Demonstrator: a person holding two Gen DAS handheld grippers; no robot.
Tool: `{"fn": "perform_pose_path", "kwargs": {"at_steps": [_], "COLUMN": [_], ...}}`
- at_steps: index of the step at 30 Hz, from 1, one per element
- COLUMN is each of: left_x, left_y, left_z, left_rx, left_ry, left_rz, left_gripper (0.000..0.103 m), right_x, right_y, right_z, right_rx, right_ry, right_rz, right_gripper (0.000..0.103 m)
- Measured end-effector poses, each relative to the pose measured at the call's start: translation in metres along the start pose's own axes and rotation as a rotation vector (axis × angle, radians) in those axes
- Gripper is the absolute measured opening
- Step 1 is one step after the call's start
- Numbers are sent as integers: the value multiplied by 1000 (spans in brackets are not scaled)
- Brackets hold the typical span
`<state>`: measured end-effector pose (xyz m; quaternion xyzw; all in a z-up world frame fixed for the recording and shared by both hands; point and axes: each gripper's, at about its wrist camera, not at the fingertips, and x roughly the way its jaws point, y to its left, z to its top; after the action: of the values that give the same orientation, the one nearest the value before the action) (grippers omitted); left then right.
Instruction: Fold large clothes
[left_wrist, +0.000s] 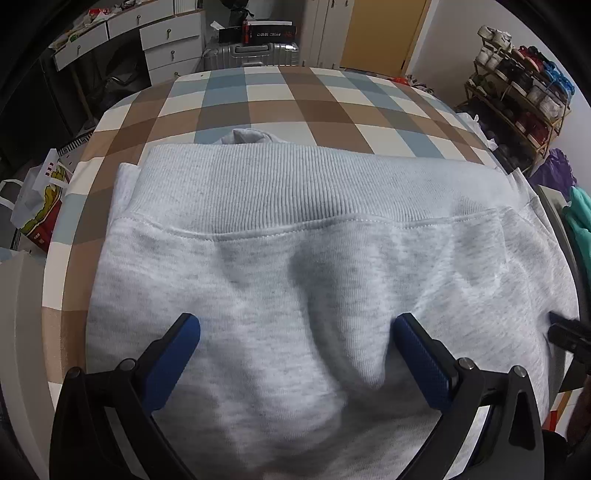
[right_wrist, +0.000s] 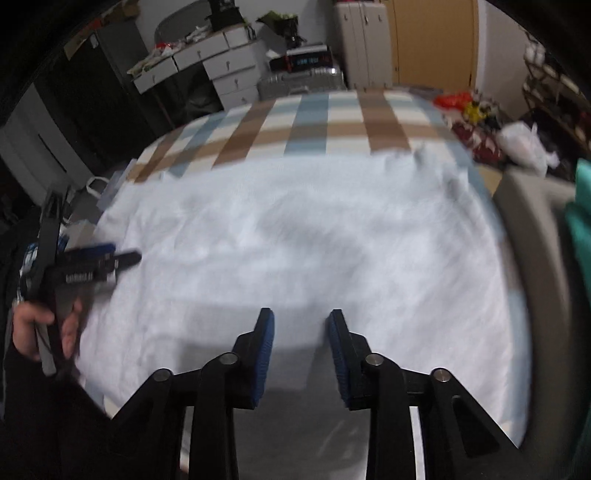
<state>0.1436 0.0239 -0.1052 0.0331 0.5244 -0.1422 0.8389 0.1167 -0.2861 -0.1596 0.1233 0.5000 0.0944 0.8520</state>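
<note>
Up close, the left gripper (left_wrist: 297, 325) has its jaws spread wide over the grey sweatshirt (left_wrist: 314, 266), gripping nothing. The right gripper (right_wrist: 301, 321) sits partly parted, also with nothing in it (that view's pretty blurry). The sweatshirt lies folded on the checked tablecloth (left_wrist: 280, 96), ribbed hem facing away. Past the table: a silver suitcase (left_wrist: 251, 53), white drawers (left_wrist: 170, 40), a shoe rack (left_wrist: 517, 96) on the right

A table under a checked cloth (left_wrist: 280, 99) of brown, blue and cream fills the middle. Beyond its far edge stand a silver suitcase (left_wrist: 251, 55) and white drawers (left_wrist: 170, 44); far right, a shoe rack (left_wrist: 517, 92) beside a yellow door (left_wrist: 384, 33).
</note>
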Motion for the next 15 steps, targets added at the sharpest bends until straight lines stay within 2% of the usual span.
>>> {"fn": "perform_pose_path", "kwargs": {"at_steps": [2,3,6,9,10,12,15], "left_x": [0,-1,-17,-58,-69,-78,-68], "left_y": [-1,-1,0,-6,-10,-17,-11], "left_z": [-1,-1,-3,-22,-33,-55,-76], "left_rx": [1,0,-18,29,64,134,145], "left_ry": [-9,-12,-36,-137,-160,-166,-105], "left_rz": [4,5,-14,-56,-43,41,178], "left_gripper": [102,102,101,101,101,101,101], "right_x": [17,17,19,20,20,14,-7], "right_y": [-25,-25,-11,-4,-4,-10,-12], "right_z": [-6,-6,-7,-17,-16,-16,-21], "right_rx": [144,137,75,110,117,144,168], "right_ry": [-20,-51,-64,-128,-130,-140,-188], "right_rz": [94,105,31,21,23,33,25], "right_gripper": [51,51,52,61,60,60,58]}}
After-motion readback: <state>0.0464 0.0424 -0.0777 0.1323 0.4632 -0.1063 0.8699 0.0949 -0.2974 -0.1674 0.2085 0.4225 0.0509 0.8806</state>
